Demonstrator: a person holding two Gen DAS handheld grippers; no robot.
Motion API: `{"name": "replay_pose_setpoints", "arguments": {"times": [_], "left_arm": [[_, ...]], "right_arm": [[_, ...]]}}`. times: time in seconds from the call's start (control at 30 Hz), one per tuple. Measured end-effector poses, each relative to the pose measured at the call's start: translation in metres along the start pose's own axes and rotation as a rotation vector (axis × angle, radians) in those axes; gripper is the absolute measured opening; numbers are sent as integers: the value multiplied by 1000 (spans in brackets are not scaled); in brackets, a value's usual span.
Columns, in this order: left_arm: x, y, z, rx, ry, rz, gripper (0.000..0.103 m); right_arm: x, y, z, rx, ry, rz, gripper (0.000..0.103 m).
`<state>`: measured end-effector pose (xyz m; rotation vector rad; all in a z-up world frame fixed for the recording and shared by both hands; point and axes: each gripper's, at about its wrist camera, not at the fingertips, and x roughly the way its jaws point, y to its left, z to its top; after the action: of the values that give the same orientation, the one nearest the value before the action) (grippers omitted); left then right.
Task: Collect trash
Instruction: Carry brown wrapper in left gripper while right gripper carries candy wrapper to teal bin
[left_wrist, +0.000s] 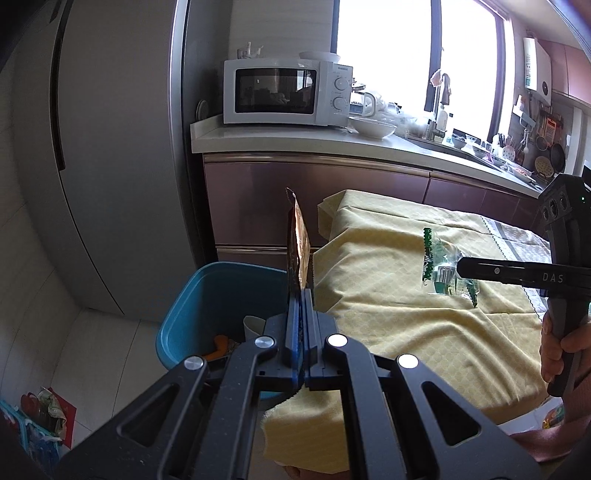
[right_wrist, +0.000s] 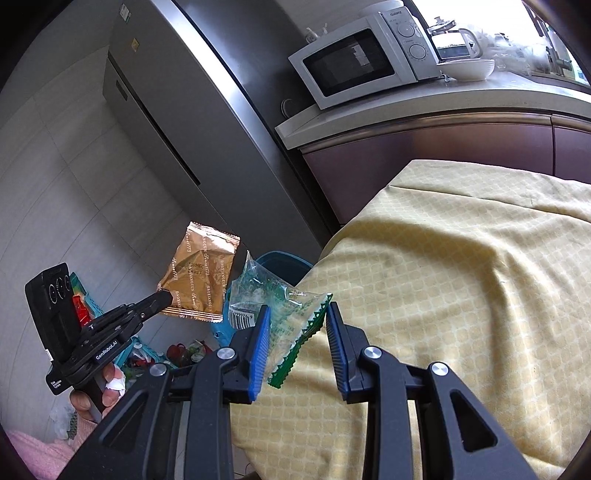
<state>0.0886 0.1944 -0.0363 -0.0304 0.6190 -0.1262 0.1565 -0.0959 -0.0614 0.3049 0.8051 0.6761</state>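
Here the left gripper (left_wrist: 301, 295) pinches a gold wrapper (left_wrist: 298, 240), the right gripper (right_wrist: 298, 325) a clear green wrapper (right_wrist: 284, 306).

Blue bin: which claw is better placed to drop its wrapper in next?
Left. The left claw holds its gold wrapper right over the blue bin. The right claw, with the green wrapper, is above the tablecloth.

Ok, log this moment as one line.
left gripper: shut on gold wrapper | right gripper: clear green wrapper between fingers, grip unclear | blue bin: below left
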Motion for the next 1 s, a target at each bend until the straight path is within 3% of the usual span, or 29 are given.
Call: {"name": "replay_pose_setpoints", "arguments": {"times": [1.0], "left_arm": [[13, 20, -10, -40, 29, 55, 2]], "right_arm": [[44, 36, 18, -72, 76, 70, 29]]}}
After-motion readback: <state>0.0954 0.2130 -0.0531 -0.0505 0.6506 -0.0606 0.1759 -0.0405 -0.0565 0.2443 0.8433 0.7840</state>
